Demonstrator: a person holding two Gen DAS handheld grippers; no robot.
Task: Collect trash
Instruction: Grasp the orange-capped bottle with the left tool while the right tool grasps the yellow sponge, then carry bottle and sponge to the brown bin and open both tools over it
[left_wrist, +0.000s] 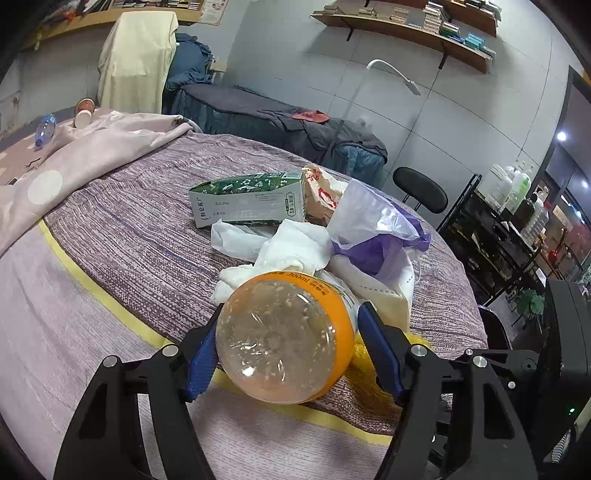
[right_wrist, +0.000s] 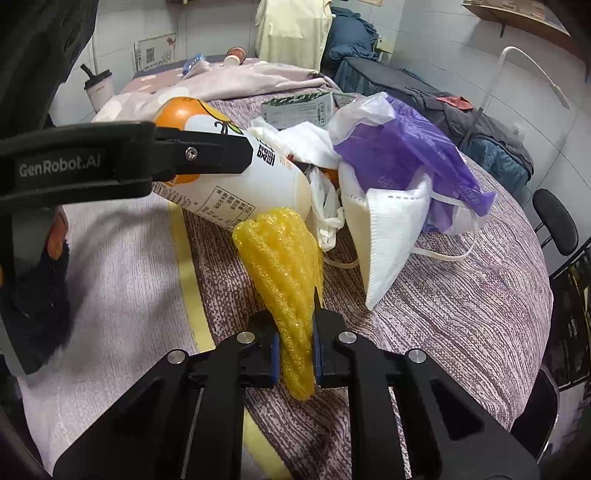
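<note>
A bed (left_wrist: 122, 236) with a mauve woven cover fills the room, wall shelves (left_wrist: 406, 26) of books above it, and the trash lies heaped on it around a white mask (right_wrist: 391, 229): a purple bag (right_wrist: 402, 155) behind, a green carton (left_wrist: 247, 203) farther back. The left gripper (left_wrist: 286, 345), marked "GenRobot.AI", has its blue pads closed on a bottle (left_wrist: 284, 336) left of the mask, its orange label reading "300ml". The right gripper (right_wrist: 295, 354) is clenched on yellow foam netting (right_wrist: 288, 273) just beside the bottle.
</note>
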